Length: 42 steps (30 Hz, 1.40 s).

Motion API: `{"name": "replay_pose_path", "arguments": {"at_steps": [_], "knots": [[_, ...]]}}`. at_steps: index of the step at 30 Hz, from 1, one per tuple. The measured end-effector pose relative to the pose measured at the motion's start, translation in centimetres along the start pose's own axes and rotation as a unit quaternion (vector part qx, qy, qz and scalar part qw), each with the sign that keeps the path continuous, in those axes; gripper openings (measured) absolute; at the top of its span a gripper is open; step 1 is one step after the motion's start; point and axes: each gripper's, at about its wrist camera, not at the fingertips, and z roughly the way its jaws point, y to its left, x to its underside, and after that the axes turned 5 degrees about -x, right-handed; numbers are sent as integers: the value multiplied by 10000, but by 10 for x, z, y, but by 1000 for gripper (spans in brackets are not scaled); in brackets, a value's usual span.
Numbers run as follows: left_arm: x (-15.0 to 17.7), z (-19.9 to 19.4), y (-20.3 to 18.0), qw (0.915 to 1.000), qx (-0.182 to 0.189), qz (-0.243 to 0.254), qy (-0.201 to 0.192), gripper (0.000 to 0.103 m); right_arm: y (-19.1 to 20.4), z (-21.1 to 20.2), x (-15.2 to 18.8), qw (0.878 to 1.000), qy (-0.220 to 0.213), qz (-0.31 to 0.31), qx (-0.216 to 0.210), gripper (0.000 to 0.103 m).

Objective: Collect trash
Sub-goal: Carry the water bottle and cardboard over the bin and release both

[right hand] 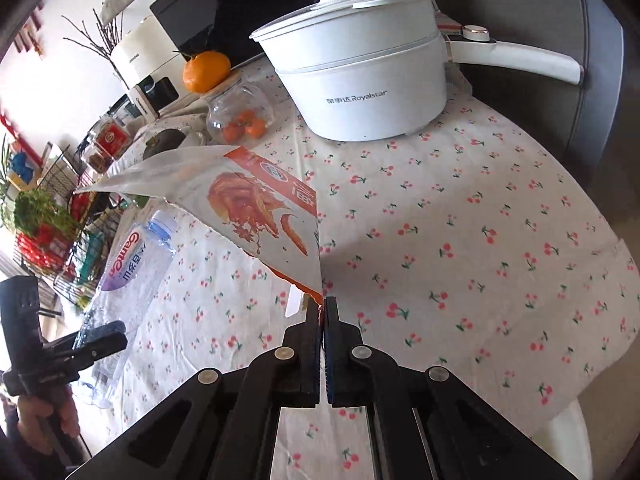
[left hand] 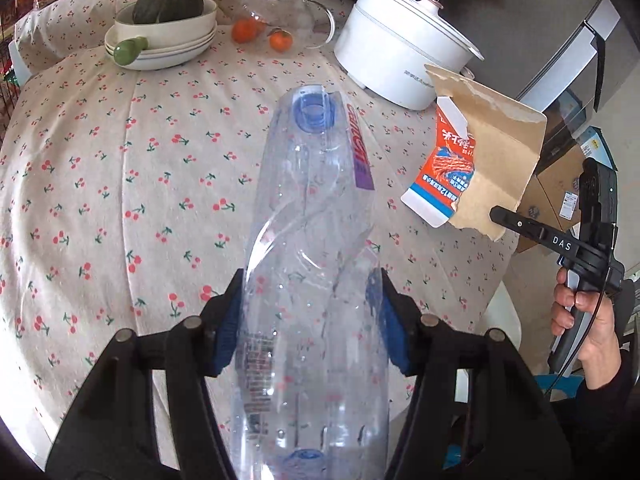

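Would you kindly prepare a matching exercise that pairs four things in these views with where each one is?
Things:
1. plastic bottle
2. torn food box
3. large orange
4. green squash

Places:
A. on the glass jar's lid
B. in the stacked bowls
C. in the left gripper
D. in the right gripper

Pairs: 1-C, 2-D, 3-A, 4-B

- Left gripper (left hand: pixel 310 316) clamped on crushed clear plastic bottle (left hand: pixel 312 248), open neck pointing away.
- Right gripper (left hand: pixel 500 216) pinching torn cardboard packaging (left hand: pixel 488 160) above cherry-print tablecloth (left hand: pixel 120 184).
- White electric pot (left hand: pixel 400 60) behind.
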Motion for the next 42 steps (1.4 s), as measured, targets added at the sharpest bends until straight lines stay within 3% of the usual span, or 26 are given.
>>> {"name": "replay_pose_path", "arguments": {"at_steps": [8, 18, 25, 31, 35, 40, 42], "knots": [[46, -19, -44, 9996, 230, 164, -94, 61, -13, -82, 58, 9990, -139, -103, 423, 2], [80, -16, -113, 9947, 726, 707, -176, 61, -54, -169, 123, 9947, -653, 216, 769, 2], [90, -1, -156, 9887, 929, 1177, 1, 61, -111, -195, 161, 9887, -461, 1111, 899, 2], [95, 11, -176, 9855, 880, 1447, 104, 62, -143, -181, 182, 9828, 12, 1551, 1000, 3], [99, 20, -188, 9835, 886, 1561, 219, 62, -155, -171, 186, 9797, 185, 1718, 1013, 15], [106, 36, -213, 9784, 925, 1795, 434, 62, -149, -188, 180, 9814, -107, 1331, 1378, 41], [109, 45, -227, 9756, 946, 1910, 535, 62, -148, -194, 179, 9812, -183, 1274, 1438, 44]]}}
